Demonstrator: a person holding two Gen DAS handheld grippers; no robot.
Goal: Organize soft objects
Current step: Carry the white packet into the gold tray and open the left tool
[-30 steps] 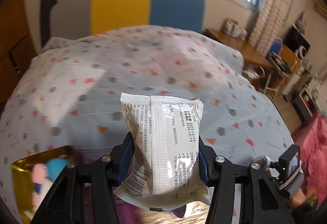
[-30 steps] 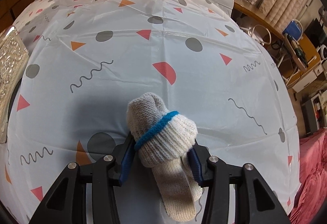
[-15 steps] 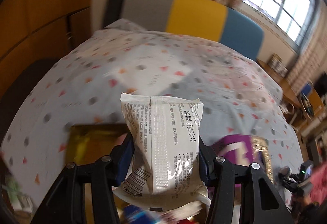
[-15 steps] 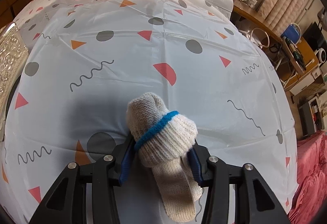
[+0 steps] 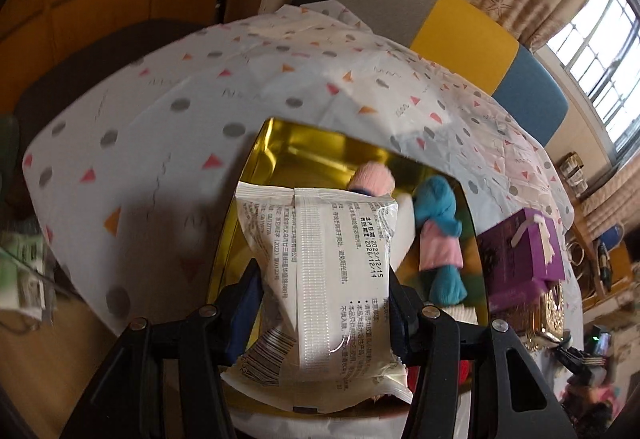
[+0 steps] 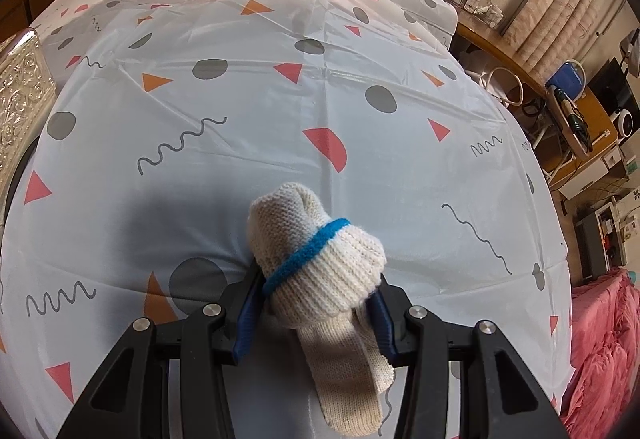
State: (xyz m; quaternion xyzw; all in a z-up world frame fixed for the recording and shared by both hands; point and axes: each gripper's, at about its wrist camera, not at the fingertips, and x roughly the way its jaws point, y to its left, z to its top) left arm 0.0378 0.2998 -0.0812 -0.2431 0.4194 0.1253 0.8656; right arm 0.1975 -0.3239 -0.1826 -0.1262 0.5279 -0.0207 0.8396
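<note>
My left gripper (image 5: 320,299) is shut on a soft white printed packet (image 5: 324,279), held upright above a shiny gold tray (image 5: 280,147). Rolled socks lie in that tray: a pink one (image 5: 374,177) and a blue-and-pink one (image 5: 438,227). My right gripper (image 6: 316,299) is shut on a rolled cream knitted glove with a blue band (image 6: 320,259), just above the patterned tablecloth (image 6: 240,99); the glove's cuff hangs down between the fingers.
A purple gift box (image 5: 524,251) stands right of the gold tray, with an embossed gold box (image 5: 554,307) beside it. That embossed box (image 6: 20,99) also shows at the right wrist view's left edge. A grey, yellow and blue chair back (image 5: 440,23) rises behind the table.
The left gripper has swung across the table with the packet and rolled; the gold tray with the socks has come into full view under it. The right gripper and glove have stayed still.
</note>
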